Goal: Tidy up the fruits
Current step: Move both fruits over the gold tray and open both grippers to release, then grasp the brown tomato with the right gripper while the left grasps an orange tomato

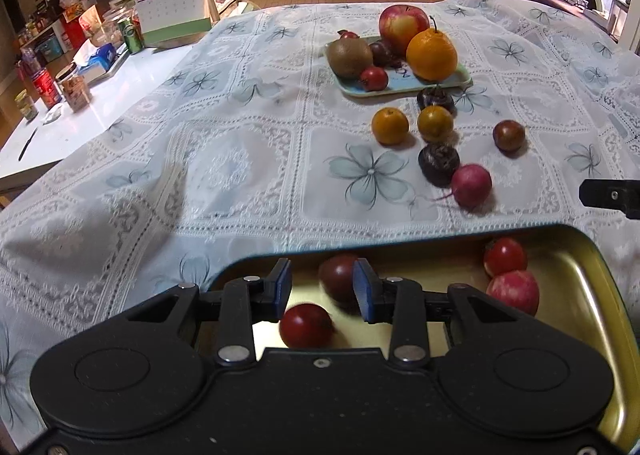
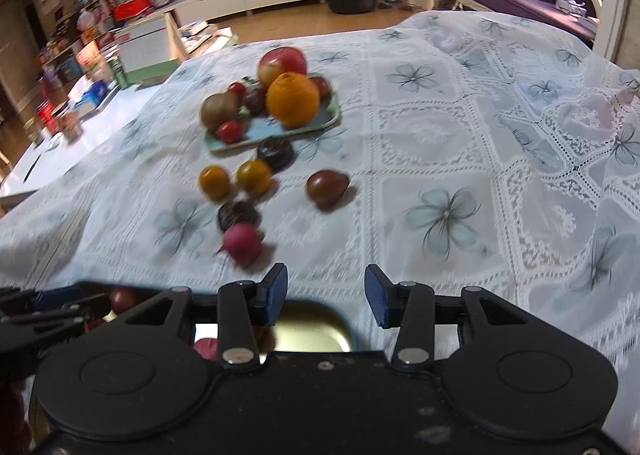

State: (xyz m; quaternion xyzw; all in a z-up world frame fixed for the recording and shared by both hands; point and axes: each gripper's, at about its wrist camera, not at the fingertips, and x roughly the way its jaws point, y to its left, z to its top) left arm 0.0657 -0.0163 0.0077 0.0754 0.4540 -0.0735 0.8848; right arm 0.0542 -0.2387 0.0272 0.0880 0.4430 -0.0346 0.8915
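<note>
Left hand-held gripper (image 1: 322, 289), low centre of the left wrist view: blue-padded fingers (image 1: 283, 287) spread moderately apart, gripping nothing, poised over the gold-coloured metal tin tray (image 1: 580, 287) along the bottom of the frame. Dark red round fruit (image 1: 338, 279) seen in the gap between the fingers, blurred; contact with either pad not determinable. Second dark red round fruit (image 1: 306, 326) lying in the tin just below the left finger. Two pinkish-red small apples (image 1: 510, 279) resting together at the tin's right side.

Right hand-held gripper (image 2: 326, 293), low centre of the right wrist view: fingers set wide, empty, above the tin's rounded corner and the lace floral tablecloth (image 2: 440, 135) covering the tabletop.

Centre right of the left wrist view, loose on the cloth: two small orange round fruits (image 1: 390, 126) side by side, two dark purple-black wrinkled fruits (image 1: 439, 163), one brownish-red tomato-like fruit (image 1: 509, 135) set apart to the right, one pink radish-like root (image 1: 471, 185) touching the nearer dark fruit.

Upper centre: pale green rectangular plastic tray (image 1: 460, 81) carrying a large red apple (image 1: 402, 27), a large orange (image 1: 431, 55), a brown kiwi (image 1: 349, 57) and a small red fruit (image 1: 374, 78) at its near edge.
</note>
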